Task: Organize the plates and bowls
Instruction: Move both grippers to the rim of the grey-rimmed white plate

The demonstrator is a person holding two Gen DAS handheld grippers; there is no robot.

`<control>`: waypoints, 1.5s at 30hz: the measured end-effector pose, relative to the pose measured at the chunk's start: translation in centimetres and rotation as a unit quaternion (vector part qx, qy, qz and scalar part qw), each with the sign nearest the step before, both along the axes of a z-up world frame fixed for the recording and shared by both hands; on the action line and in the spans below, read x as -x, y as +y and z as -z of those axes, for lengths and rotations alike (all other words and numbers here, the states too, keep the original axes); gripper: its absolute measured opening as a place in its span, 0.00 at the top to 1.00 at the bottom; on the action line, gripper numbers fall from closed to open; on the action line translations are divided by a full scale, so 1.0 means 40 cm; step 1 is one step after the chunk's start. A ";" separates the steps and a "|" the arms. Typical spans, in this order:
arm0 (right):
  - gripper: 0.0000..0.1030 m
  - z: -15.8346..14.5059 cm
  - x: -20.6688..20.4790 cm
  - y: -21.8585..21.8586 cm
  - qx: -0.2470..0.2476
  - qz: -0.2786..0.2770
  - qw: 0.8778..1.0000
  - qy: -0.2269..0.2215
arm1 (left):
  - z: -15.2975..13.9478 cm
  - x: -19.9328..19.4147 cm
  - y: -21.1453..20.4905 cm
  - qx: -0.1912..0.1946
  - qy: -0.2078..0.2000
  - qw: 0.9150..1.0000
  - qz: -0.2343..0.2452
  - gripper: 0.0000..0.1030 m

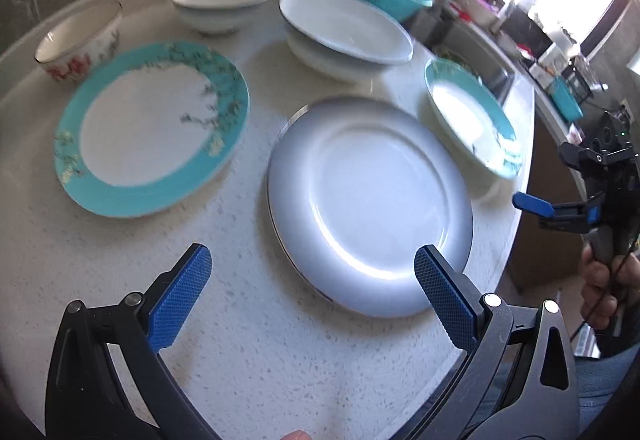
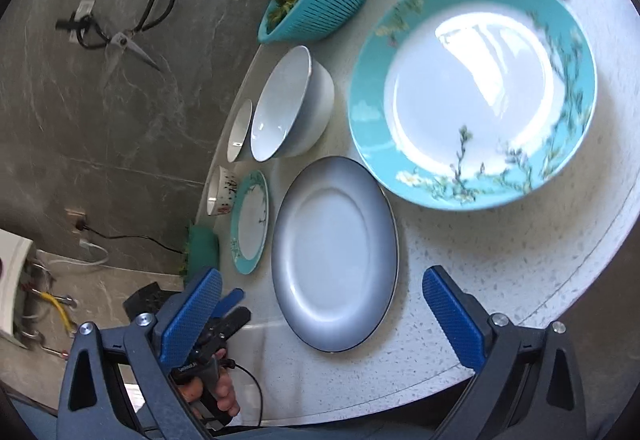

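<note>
Both tools gape empty, grey plate lying just ahead.

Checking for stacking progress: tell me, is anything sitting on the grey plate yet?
No, the grey plate lies bare on the countertop with nothing on it.

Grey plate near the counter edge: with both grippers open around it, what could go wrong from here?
1. The grey plate lies flat close to the counter edge; a push from a finger could slide it off rather than lift it.
2. The teal-rimmed plate sits right beside it, so a tilted lift may knock the rims together.
3. The left gripper and right gripper, both open, converge on one plate and could collide.
</note>
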State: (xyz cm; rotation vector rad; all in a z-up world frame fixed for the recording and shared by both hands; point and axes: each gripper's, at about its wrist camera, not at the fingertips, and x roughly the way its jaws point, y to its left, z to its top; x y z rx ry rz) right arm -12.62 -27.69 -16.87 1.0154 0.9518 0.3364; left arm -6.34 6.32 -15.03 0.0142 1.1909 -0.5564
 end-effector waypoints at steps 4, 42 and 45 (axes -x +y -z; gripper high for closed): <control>0.07 0.056 -0.011 0.006 -0.050 -0.007 0.999 -0.016 | 0.073 -0.038 0.002 -0.004 0.072 0.997 -0.028 0.02; 0.72 0.144 -0.109 -0.021 0.006 -0.064 0.997 0.034 | 0.087 -0.219 0.002 0.047 0.141 0.988 0.031 0.82; 0.86 0.148 -0.110 -0.025 0.025 -0.068 0.996 0.048 | 0.085 -0.223 0.004 0.034 0.146 0.988 0.038 0.82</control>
